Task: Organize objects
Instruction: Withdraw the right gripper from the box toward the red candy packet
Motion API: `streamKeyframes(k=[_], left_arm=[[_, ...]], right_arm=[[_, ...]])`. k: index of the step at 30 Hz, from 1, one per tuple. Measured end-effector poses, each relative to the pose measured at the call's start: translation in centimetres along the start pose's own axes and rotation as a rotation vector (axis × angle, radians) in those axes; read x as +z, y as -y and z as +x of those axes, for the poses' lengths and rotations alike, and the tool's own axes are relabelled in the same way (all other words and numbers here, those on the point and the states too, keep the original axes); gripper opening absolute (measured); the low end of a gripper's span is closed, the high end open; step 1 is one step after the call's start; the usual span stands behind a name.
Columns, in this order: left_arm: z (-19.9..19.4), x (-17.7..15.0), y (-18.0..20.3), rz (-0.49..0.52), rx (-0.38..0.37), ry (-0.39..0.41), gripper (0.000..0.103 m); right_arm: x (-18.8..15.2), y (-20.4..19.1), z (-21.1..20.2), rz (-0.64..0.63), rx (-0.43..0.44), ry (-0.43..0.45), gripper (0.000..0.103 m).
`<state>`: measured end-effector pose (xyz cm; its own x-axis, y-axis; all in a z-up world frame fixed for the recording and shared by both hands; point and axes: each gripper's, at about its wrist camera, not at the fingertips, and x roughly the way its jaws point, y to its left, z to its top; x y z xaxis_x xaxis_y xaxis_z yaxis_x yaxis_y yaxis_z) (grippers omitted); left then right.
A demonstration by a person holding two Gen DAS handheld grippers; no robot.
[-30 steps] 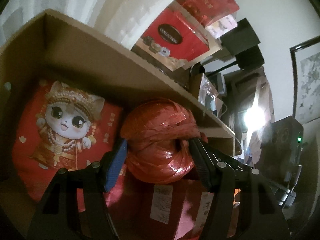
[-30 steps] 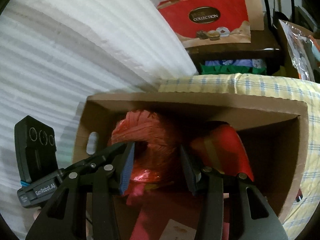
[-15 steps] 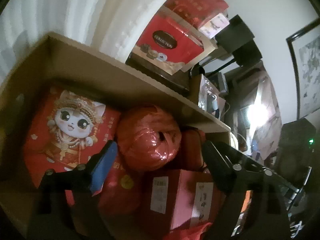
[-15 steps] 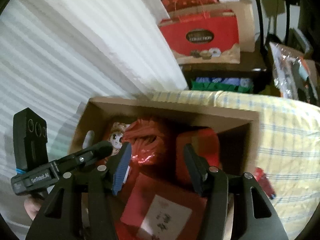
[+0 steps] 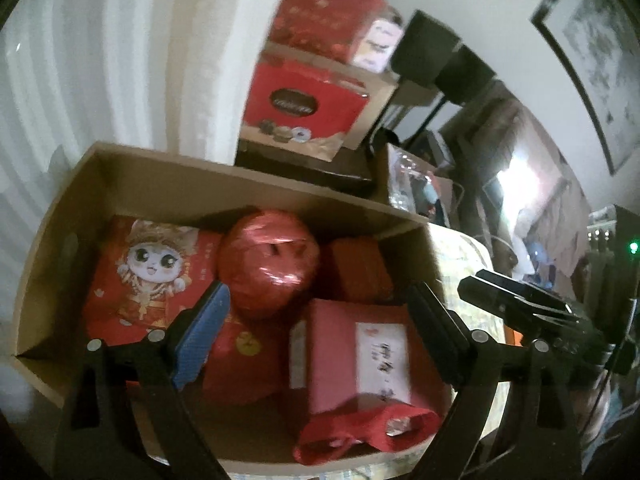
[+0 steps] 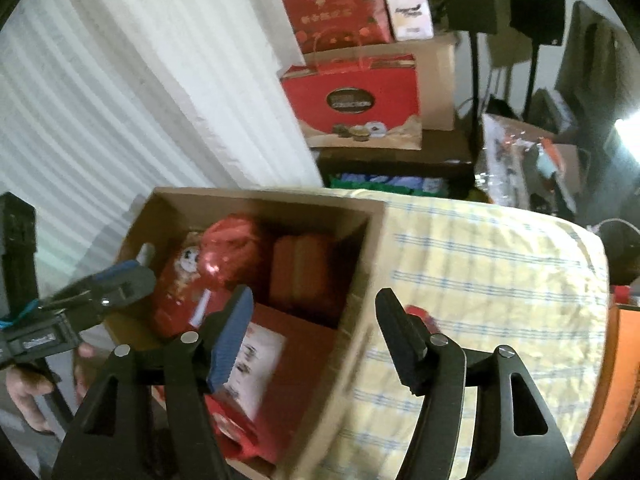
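Note:
An open cardboard box [image 5: 240,176] holds a red twine ball [image 5: 270,264] between a red cat-print packet [image 5: 148,276] and an orange-red box [image 5: 356,268]. A pink box with a white label [image 5: 360,356] lies in front of them. My left gripper [image 5: 318,294] hovers above the box, its jaws opening with nothing between the pads. My right gripper [image 6: 316,294] hangs over the cardboard box's [image 6: 260,194] right wall, its jaws also opening and empty. The twine ball [image 6: 228,248] rests free. Each gripper shows in the other's view: left gripper [image 6: 120,280], right gripper [image 5: 500,292].
The box stands on a yellow checked cloth [image 6: 480,280] beside a white curtain [image 6: 120,100]. Behind it are a red gift bag [image 6: 352,100], stacked cartons and black speaker stands [image 6: 472,60]. A hand [image 6: 24,396] holds the left gripper. A red pouch [image 5: 360,432] lies at the box's front.
Both grippers let go of the red twine ball, widened their jaws and pulled up and back from the box. The ball stays inside the box.

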<state>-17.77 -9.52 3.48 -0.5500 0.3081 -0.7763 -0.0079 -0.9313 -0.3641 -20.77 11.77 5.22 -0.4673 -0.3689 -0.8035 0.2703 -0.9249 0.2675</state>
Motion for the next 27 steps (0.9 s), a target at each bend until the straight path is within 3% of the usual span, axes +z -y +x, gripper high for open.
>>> streamKeyframes(k=[5,15,27], left_arm=[[-0.3,-1.3,3.7,0.066,-0.029,0.007,0.098],[-0.5,-3.6,9.9,0.158,-0.093,0.006,0.100],[0.6,-3.8,12.4,0.172,-0.124,0.001,0.102]], right_arm=[[-1.5,1.7,-2.2,-0.011,-0.065,0.024,0.066],[-4.2,4.7,-4.5,-0.002,-0.126,0.040,0.067],[-5.5,7.1,-0.2,0.024,-0.105,0.000,0.067]])
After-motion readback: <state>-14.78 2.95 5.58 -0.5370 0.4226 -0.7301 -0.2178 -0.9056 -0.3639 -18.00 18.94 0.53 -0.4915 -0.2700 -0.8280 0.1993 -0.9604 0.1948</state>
